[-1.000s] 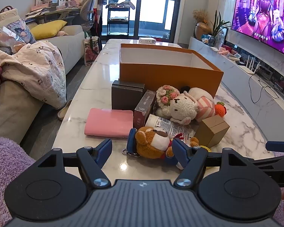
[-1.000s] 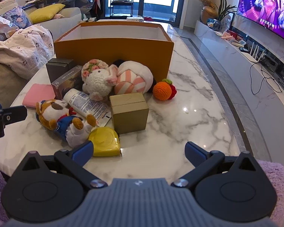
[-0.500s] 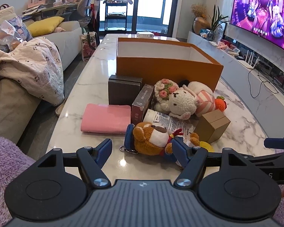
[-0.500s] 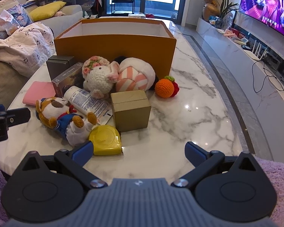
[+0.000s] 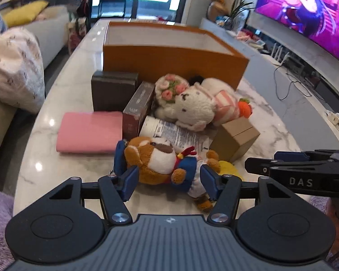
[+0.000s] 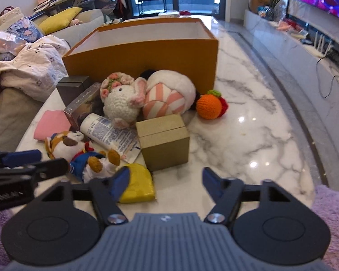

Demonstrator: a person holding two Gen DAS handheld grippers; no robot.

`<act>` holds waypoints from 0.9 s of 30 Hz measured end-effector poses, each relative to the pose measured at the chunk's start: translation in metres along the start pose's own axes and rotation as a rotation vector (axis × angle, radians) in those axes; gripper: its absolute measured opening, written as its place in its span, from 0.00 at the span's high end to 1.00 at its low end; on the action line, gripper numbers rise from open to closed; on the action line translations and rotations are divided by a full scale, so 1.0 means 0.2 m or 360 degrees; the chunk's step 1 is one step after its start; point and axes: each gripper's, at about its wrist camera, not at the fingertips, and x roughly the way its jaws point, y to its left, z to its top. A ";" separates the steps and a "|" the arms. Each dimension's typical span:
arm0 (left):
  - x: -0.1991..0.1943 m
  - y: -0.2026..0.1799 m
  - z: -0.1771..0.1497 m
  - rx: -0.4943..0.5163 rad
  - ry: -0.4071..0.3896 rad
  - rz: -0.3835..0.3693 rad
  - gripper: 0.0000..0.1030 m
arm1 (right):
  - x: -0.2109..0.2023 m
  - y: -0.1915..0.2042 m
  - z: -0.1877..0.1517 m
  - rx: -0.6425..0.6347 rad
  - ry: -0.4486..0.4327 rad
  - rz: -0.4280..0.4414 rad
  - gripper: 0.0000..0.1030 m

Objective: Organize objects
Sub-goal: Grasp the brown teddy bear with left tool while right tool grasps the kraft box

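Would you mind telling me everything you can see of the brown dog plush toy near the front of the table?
The dog plush is a soft brown and white toy in blue clothes with a red bow. It lies on its side on the marble table, resting against a printed white tube and a yellow item. It sits between the closing jaws of the left gripper, whose pads have not visibly pressed it.

Right of the tan box (image 6: 163, 142) the marble bench (image 6: 248, 135) lies bare, an easy way through. Left of it, toys, cartons and a tube crowd up to the orange box (image 6: 147, 54).
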 end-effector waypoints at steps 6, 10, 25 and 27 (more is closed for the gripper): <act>0.12 0.07 0.02 -0.0326 0.0225 -0.0190 0.32 | 0.04 0.01 0.06 -0.0044 -0.0029 -0.0029 0.30; 0.17 0.09 0.04 -0.0455 0.0236 -0.0209 0.32 | 0.07 -0.01 0.12 -0.0063 -0.0040 -0.0023 0.22; 0.33 0.22 0.09 -0.1005 0.0382 -0.0198 0.26 | 0.24 0.00 0.22 -0.0158 0.0101 0.0045 0.38; 0.37 0.22 0.09 -0.1048 0.0396 -0.0190 0.26 | 0.24 0.00 0.22 -0.0165 0.0110 0.0056 0.38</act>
